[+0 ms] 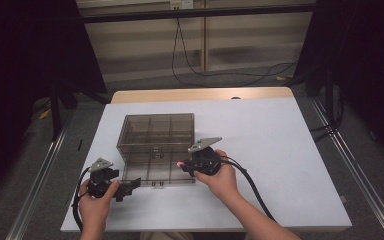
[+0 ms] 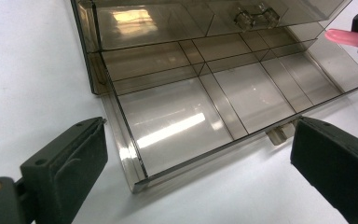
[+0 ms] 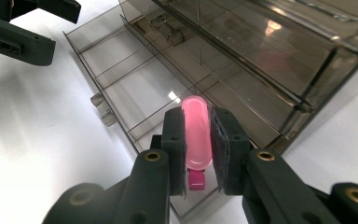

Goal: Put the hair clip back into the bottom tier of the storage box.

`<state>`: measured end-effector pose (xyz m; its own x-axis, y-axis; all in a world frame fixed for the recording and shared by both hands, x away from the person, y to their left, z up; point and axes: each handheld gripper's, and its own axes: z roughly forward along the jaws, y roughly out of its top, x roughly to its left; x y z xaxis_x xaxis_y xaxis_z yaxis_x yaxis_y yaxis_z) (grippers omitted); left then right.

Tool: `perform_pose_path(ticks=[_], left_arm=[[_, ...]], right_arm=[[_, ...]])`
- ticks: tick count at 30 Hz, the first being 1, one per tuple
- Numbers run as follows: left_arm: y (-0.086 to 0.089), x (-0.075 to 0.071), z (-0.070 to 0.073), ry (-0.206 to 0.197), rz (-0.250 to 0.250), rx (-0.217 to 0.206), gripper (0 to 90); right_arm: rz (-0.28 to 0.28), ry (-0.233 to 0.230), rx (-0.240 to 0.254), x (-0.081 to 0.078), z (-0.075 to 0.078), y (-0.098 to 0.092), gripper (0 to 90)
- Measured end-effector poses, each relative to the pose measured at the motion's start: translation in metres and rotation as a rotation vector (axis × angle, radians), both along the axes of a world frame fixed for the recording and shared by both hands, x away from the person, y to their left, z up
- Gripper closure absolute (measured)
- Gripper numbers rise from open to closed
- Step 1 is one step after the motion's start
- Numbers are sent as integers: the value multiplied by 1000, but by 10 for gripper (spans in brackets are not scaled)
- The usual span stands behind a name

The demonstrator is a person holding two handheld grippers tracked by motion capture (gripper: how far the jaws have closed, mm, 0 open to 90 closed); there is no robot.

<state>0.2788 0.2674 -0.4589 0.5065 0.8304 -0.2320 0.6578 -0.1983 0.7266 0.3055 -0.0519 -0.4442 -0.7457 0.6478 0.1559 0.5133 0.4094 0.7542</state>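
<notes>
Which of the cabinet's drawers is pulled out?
The bottom drawer of the smoky transparent plastic cabinet: it juts out toward the person, its divided compartments bare, while the drawer above sits pushed in.

This is a lab or a recording studio set up for data capture, not a home. A white table (image 1: 280,150) stands alone on a grey floor (image 1: 75,160). To the left and right of the table, black curtains (image 1: 25,60) close off the space. Beyond the table's far edge, black cables (image 1: 220,75) hang from a wall socket (image 1: 181,4) and trail over the floor. Metal rails (image 1: 40,175) run along the floor on both sides of the table, and a dark bar (image 1: 190,14) crosses above its far end.
</notes>
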Motion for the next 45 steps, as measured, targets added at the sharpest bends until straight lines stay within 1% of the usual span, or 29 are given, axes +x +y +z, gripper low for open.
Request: perform_pose_path(ticks=[5,7,12,18,21,30,34,41,45], left_arm=[[0,0,0,-1,0,-3,39],[0,0,0,0,-1,-3,39],[0,0,0,-1,0,-3,39],[0,0,0,3,-5,-1,39],[0,0,0,0,-1,-5,38],[0,0,0,0,4,-10,38],[1,-1,0,-3,4,-8,39],[2,-1,0,1,0,-7,39],[2,-2,0,4,-2,-4,39]], right_arm=[[-3,0,-14,1,-2,3,763],[4,1,-5,1,-3,3,763],[7,1,-5,1,-4,6,763],[10,0,-13,1,-5,8,763],[11,-1,-24,1,-6,9,763],[7,-1,-32,1,-8,10,762],[12,2,-24,2,-8,10,761],[15,5,-35,2,-9,11,759],[15,6,-29,2,-9,10,758]])
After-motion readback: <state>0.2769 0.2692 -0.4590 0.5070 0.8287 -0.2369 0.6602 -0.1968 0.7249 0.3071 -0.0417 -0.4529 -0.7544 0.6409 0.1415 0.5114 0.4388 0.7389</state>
